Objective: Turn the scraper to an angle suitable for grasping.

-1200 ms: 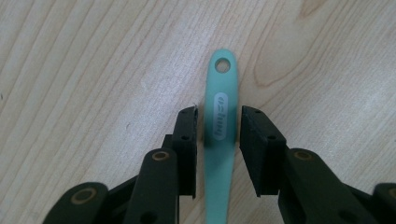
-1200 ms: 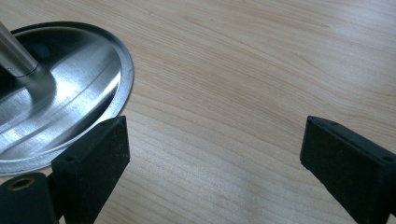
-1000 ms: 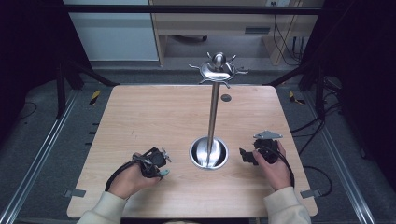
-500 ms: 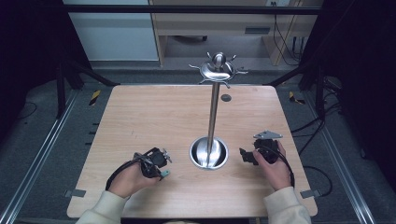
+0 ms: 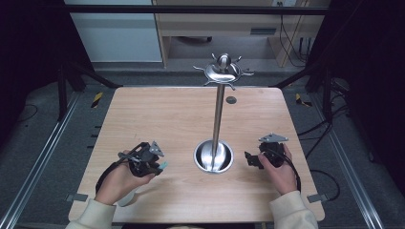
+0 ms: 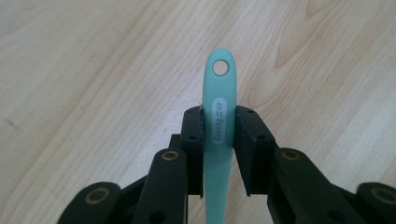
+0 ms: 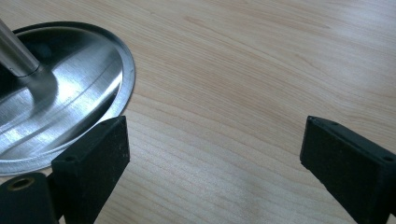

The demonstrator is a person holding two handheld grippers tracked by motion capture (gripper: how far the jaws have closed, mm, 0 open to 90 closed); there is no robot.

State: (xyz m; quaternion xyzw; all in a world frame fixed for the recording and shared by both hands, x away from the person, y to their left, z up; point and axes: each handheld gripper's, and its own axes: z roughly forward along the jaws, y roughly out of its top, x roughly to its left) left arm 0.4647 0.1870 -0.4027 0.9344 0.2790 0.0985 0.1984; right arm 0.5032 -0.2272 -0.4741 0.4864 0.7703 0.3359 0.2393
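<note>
At the near edge of the wooden desk, around seven o'clock, the left gripper has its jaws clamped on a teal handle, whose end with a round hole pokes out past the jaw tips above the wood. At about five o'clock the right gripper rests low with its jaws spread wide apart and nothing between them. Between the two, near the centre, stands a steel stand: a round dished base and a slim upright pole topped by a disc with short hooks toward twelve o'clock.
</note>
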